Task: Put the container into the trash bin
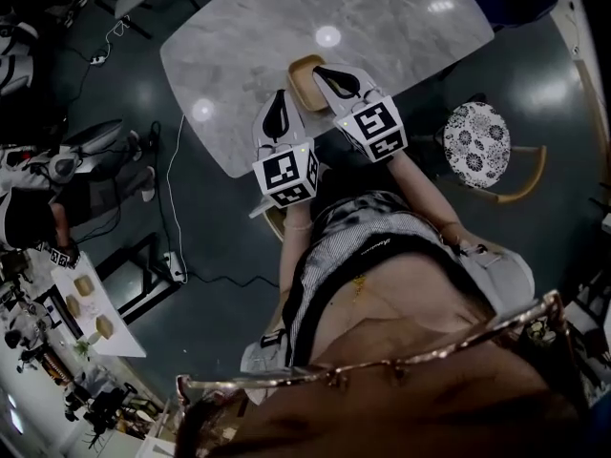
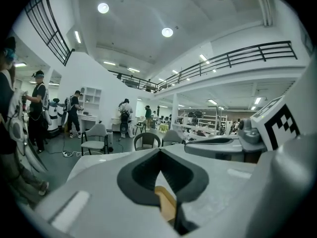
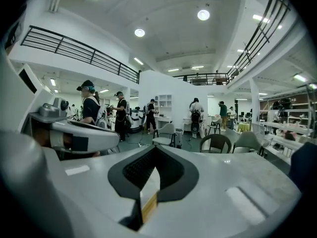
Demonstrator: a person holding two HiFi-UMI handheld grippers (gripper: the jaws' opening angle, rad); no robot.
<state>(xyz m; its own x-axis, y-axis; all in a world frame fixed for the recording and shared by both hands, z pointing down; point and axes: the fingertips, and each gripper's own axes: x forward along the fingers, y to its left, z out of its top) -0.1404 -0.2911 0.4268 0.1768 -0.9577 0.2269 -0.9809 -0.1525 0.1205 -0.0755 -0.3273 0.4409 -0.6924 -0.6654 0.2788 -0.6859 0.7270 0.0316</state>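
Big open hall with a balcony rail (image 2: 257, 51) overhead, people (image 3: 91, 108) milling around in the back, and a gray marble table (image 1: 382, 27) up front. Both grippers were clamped shut on the container (image 1: 304, 76). The left gripper (image 2: 159, 155) pinched one tan rim and the right gripper (image 3: 156, 152) had a thin edge on another side, holding it over the table's near end. No trash bin showed anywhere, so I'd guess a carry was coming. My worry: those were skinny rim pinches, so if the hands drifted apart or twisted unevenly, an edge could slip and the whole thing would drop.
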